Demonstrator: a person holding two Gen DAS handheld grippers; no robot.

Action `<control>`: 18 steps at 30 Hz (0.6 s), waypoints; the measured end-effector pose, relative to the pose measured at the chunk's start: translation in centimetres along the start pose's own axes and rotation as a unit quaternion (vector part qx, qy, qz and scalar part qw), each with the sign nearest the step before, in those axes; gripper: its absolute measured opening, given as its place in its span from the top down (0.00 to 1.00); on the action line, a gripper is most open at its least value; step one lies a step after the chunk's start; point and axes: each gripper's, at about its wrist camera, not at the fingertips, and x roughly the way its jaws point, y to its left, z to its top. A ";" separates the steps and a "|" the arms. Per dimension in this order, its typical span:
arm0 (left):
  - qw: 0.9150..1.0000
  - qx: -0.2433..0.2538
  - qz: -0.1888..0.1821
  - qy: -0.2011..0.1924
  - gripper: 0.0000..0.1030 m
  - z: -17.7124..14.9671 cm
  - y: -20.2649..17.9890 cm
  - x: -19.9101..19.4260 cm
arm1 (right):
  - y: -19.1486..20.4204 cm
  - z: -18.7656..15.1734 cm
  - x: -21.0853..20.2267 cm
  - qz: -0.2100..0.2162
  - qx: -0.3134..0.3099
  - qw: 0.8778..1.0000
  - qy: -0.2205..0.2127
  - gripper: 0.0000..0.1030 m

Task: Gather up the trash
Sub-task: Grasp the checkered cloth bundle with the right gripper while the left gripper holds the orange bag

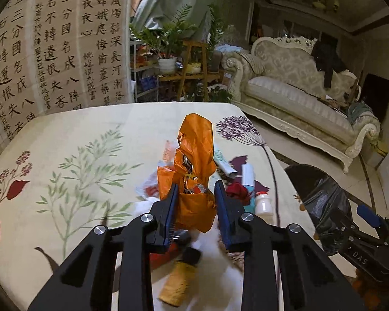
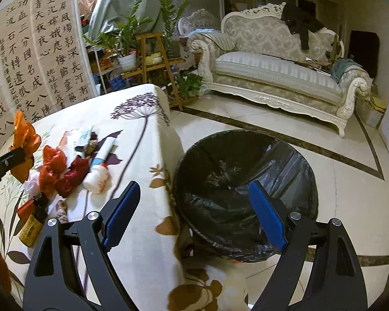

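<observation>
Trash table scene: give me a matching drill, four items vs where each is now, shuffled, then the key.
Items:
1. orange plastic bag
2. white bottle
3. trash bin
4. right gripper

Places or states:
A. on the floor beside the table, black liner
B. between the left gripper's blue pads
C. open, holding nothing
D. lying on the tablecloth

Pairs: 1-B, 2-D, 3-A, 4-C

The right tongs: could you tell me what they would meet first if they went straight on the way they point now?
Probably the black liner inside the trash bin: the open right tongs point into its mouth, with nothing visibly between.
</observation>
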 end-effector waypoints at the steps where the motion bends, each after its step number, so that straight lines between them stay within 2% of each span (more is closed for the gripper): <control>1: 1.000 -0.001 0.002 0.000 0.72 0.1 0.4 -0.1 | 0.4 0.0 -0.1 0.002 -0.003 1.000 0.000 0.19; 12: 0.999 -0.025 0.033 -0.003 0.72 -1.5 5.2 -2.0 | 5.0 -0.6 -1.0 0.038 -0.045 0.998 0.002 0.19; 18: 0.998 -0.030 0.057 0.004 0.72 -3.0 7.5 -2.4 | 7.9 -1.3 -0.8 0.067 -0.066 0.995 0.016 0.24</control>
